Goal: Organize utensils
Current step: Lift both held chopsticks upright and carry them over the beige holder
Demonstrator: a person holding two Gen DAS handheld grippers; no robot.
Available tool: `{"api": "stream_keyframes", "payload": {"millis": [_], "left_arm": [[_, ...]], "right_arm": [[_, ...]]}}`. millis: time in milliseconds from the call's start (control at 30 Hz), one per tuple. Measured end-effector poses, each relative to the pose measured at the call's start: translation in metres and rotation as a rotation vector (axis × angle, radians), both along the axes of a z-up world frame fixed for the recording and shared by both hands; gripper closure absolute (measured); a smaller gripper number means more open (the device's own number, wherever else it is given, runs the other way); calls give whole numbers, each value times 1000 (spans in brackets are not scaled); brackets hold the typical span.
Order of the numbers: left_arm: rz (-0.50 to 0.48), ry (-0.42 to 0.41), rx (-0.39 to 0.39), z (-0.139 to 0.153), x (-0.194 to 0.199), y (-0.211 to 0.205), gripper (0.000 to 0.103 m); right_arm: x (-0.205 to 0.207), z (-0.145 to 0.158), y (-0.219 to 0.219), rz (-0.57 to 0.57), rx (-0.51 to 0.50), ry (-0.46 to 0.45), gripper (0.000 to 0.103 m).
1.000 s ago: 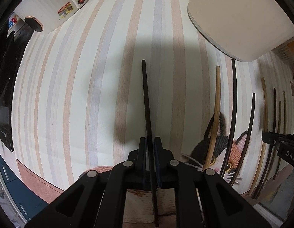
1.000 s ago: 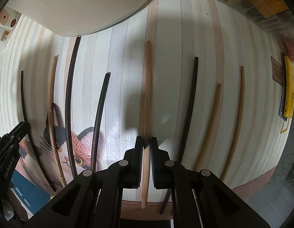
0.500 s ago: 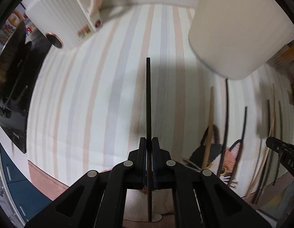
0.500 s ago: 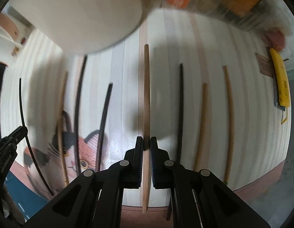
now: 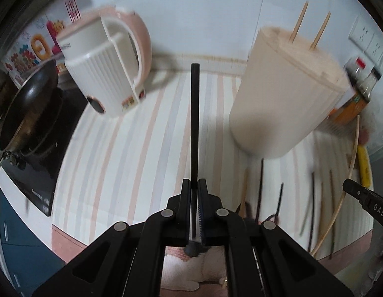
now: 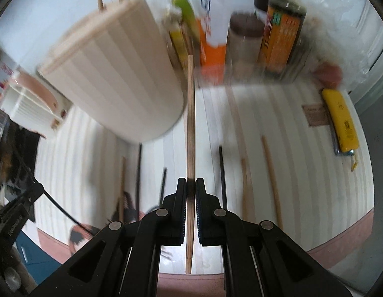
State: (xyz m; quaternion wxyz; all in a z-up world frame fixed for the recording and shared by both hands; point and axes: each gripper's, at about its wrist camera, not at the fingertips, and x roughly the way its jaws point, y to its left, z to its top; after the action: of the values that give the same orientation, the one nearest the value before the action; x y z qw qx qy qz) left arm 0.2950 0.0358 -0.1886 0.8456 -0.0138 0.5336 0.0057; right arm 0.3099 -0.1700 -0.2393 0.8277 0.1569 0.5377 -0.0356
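Note:
My left gripper (image 5: 194, 185) is shut on a black chopstick (image 5: 194, 118), held above the striped mat and pointing away from me. My right gripper (image 6: 190, 185) is shut on a light wooden chopstick (image 6: 190, 123), also lifted off the mat. A tall cream ribbed utensil holder (image 5: 283, 99) stands at the back with two wooden chopsticks (image 5: 310, 24) sticking out of its top; it shows in the right wrist view as the utensil holder (image 6: 112, 74). Several black and wooden chopsticks (image 6: 270, 173) lie in a row on the mat below.
A pink and white electric kettle (image 5: 105, 64) stands at the back left, beside a black pan (image 5: 25, 109) on a cooktop. Sauce bottles (image 6: 280, 24) and cartons line the back right. A yellow utility knife (image 6: 340, 121) lies at the mat's right edge.
Both grippers have risen from the mat, each lifting its chopstick. The views have tilted up, so the holder's top, the kettle and the bottles now show.

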Motion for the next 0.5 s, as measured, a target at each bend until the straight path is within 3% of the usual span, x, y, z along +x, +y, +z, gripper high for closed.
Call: {"api": "stream_keyframes", "payload": {"millis": [500], "left_arm": [[-1,-252,-130,124,25,2,100]], "right_arm": [[36,113,-14,-28,60,-233,96]]}}
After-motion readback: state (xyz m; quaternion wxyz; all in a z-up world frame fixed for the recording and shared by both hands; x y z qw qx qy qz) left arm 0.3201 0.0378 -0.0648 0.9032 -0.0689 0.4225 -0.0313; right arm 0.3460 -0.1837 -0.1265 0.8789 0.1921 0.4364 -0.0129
